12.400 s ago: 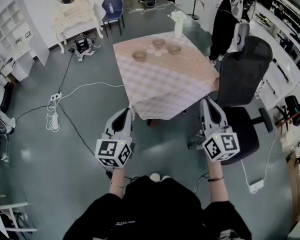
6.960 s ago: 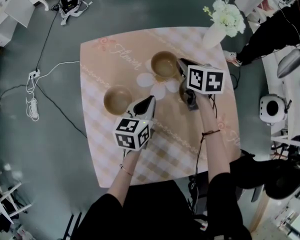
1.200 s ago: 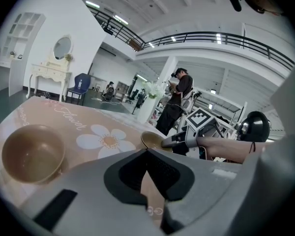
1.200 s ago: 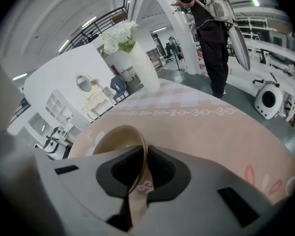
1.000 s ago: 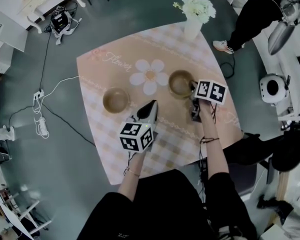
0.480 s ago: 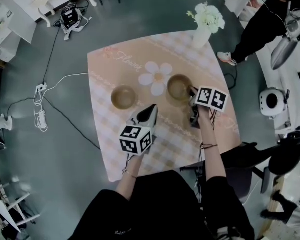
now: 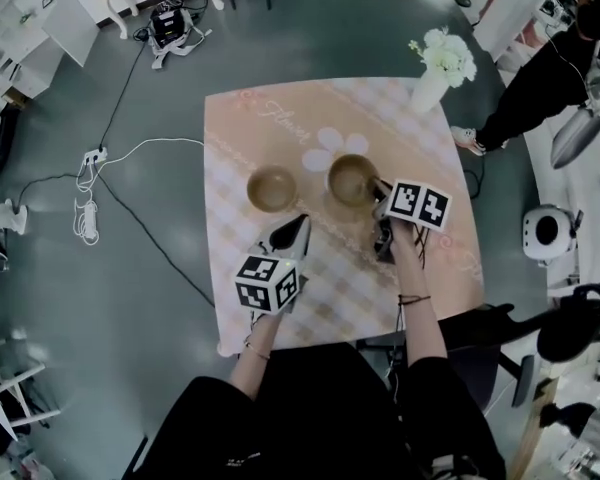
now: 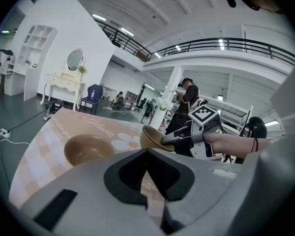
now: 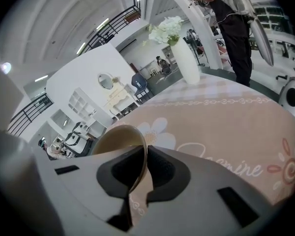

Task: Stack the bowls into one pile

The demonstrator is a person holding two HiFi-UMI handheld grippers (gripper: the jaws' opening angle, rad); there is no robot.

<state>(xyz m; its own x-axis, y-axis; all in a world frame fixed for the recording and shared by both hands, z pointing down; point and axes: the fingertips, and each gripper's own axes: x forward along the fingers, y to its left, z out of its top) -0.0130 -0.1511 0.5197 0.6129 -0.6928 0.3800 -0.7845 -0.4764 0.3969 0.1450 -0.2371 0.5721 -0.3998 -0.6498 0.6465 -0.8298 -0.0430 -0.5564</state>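
– While the right gripper (image 7: 379, 189) has its jaws pinched on the near rim of the held bowl (image 7: 351, 177), where does the other one sit?
– Resting bowl (image 7: 272, 188) is upright on the worktop (image 7: 430, 263), just left of the held one and apart from it. Held bowl is clear of the cloth and tilted, per the left gripper view. Its wall sits between the pads, one inside and one outside.
– Left gripper (image 7: 301, 222)?
– Jaws pressed together, nothing between them. It hovers near the resting bowl, not touching.
– Handling estimate?
– Judged stiff, glazed-looking and thin-walled: probably light, but slick and breakable. A one-sided rim pinch lets the bowl hang, so slip at the pads is the main risk. The rim is the only sensible purchase; the curved outer wall offers none.
– Count?
– Two bowls made out. Cannot tell whether the held one is a nested pair.
– Next, by judgement?
– Carry it over the resting bowl, level it, lower until it nests, then release. Stay clear of the vase of flowers (image 7: 432, 86) at the far corner.
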